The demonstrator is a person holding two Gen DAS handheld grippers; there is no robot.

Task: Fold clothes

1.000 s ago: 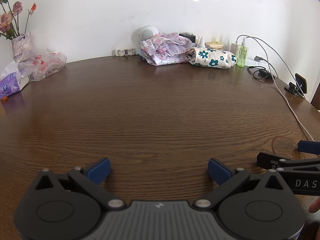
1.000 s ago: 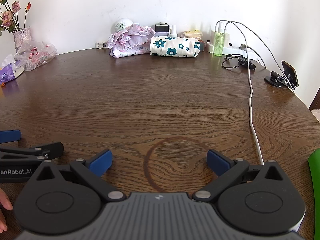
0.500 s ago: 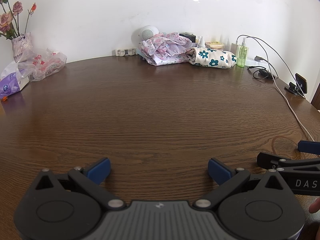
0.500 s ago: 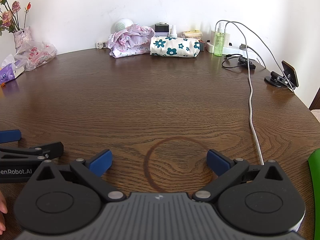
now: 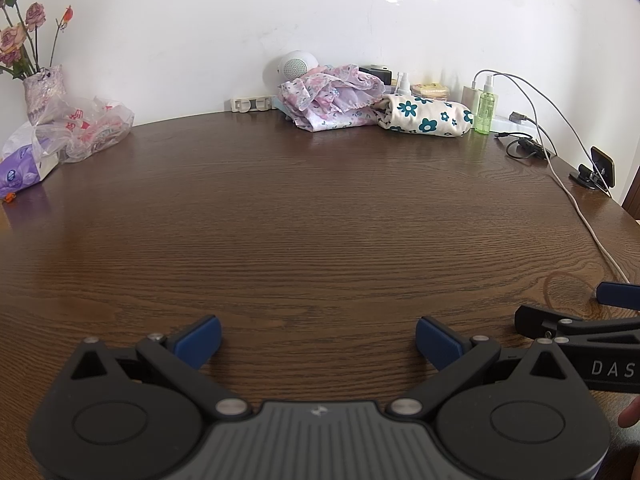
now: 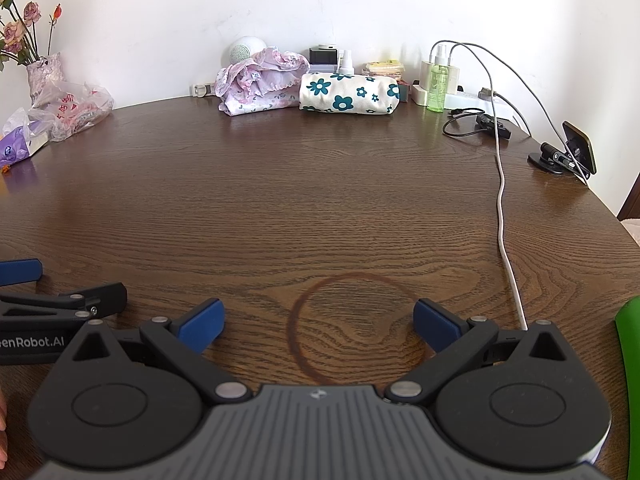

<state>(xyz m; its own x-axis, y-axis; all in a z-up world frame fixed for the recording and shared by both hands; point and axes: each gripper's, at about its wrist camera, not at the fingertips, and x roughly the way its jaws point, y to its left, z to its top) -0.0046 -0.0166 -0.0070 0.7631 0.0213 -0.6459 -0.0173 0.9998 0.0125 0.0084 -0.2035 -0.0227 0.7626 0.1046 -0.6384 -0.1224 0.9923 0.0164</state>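
We hold left gripper (image 5: 318, 338) and right gripper (image 6: 318, 322) wide open, both empty, low over table (image 5: 320, 220). Floral cloth (image 6: 349, 94) looks folded; pink garment (image 6: 260, 80) crumpled, folding left, we judge.

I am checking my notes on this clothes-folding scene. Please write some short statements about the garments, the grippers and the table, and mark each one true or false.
1. Both the left gripper and the right gripper are open and hold nothing. True.
2. The pink floral garment lies neatly folded at the table's near edge. False: it sits crumpled at the far edge, by the wall.
3. The cream cloth with teal flowers lies to the right of the pink garment. True.
4. The green spray bottle lies on its side. False: it stands upright.
5. A white cable runs across the table. True.
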